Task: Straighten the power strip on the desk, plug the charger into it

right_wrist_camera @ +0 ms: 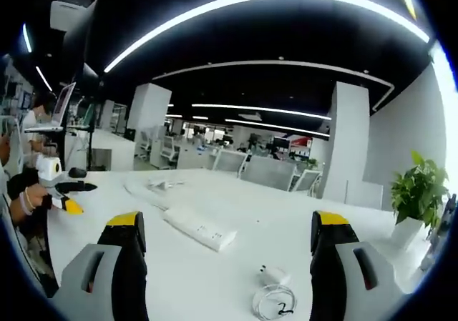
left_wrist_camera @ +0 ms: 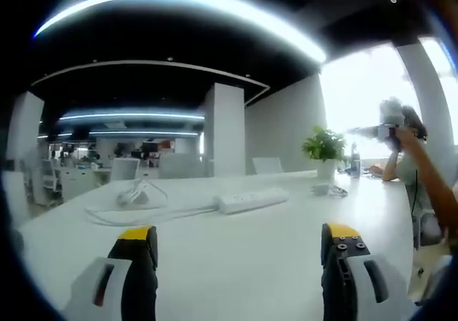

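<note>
The white power strip [left_wrist_camera: 252, 200] lies at an angle on the white desk [left_wrist_camera: 236, 264], and its cable [left_wrist_camera: 154, 214] runs off to the left. A white charger with a looped cord [left_wrist_camera: 136, 194] rests left of the strip. My left gripper [left_wrist_camera: 240, 244] hovers open in front of the strip, nothing between its jaws. In the right gripper view the power strip [right_wrist_camera: 200, 228] lies ahead, and a white charger with a coiled cord [right_wrist_camera: 273, 292] sits close by. My right gripper [right_wrist_camera: 227, 242] is open and empty. The left gripper [right_wrist_camera: 68, 196] comes in from the left, held by a hand.
A potted plant [left_wrist_camera: 323, 149] stands at the desk's far end, with a small white item [left_wrist_camera: 328, 189] in front of it. A person [left_wrist_camera: 408, 156] sits at the right edge. Office chairs [right_wrist_camera: 268, 172] line the far side. More white items [right_wrist_camera: 154, 185] lie beyond the strip.
</note>
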{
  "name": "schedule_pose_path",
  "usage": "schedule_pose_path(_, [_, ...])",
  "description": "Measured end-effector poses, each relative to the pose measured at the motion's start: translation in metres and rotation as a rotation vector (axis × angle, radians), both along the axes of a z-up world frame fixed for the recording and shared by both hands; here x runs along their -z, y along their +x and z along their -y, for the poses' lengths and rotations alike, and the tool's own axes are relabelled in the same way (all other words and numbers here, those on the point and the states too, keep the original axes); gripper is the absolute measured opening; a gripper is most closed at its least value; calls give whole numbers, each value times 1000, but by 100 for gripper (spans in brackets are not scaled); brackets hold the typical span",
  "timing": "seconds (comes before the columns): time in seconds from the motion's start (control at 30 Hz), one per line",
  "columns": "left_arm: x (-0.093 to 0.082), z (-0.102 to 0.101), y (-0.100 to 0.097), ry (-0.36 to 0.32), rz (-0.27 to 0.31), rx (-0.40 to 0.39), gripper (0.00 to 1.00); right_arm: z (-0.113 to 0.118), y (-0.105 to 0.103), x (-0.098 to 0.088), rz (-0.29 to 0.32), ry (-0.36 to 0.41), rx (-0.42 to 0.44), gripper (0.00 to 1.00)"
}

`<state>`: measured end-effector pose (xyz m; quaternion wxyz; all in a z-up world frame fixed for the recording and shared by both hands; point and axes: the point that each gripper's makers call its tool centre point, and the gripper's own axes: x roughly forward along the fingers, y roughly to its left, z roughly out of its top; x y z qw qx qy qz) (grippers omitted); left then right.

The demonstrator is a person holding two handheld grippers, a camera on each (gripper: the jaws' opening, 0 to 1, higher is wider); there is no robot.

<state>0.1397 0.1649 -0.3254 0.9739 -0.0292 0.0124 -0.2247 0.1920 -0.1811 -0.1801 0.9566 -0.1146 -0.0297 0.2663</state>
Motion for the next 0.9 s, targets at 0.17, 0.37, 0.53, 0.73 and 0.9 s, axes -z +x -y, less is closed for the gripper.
schedule_pose_path(0.17, [3,-2,0,-5,-8,-6,97,10,20,-11,5,30,12,96])
schedule_pose_path(0.37, [1,-1,-2,-3,-8,-2,97,30,45,-11,26,-20,68,96])
schedule_pose_path(0.53, [-2,0,-3,-1,-1,0,97,36,60,-5,14,5,59,97])
schedule_pose_path(0.73, [-2,2,-4,-1,-1,3,97,45,78,1,1,66,43,97])
schedule_pose_path(0.9, [-2,4,-3,1,-7,13,97,59,94,7,-2,70,102,97])
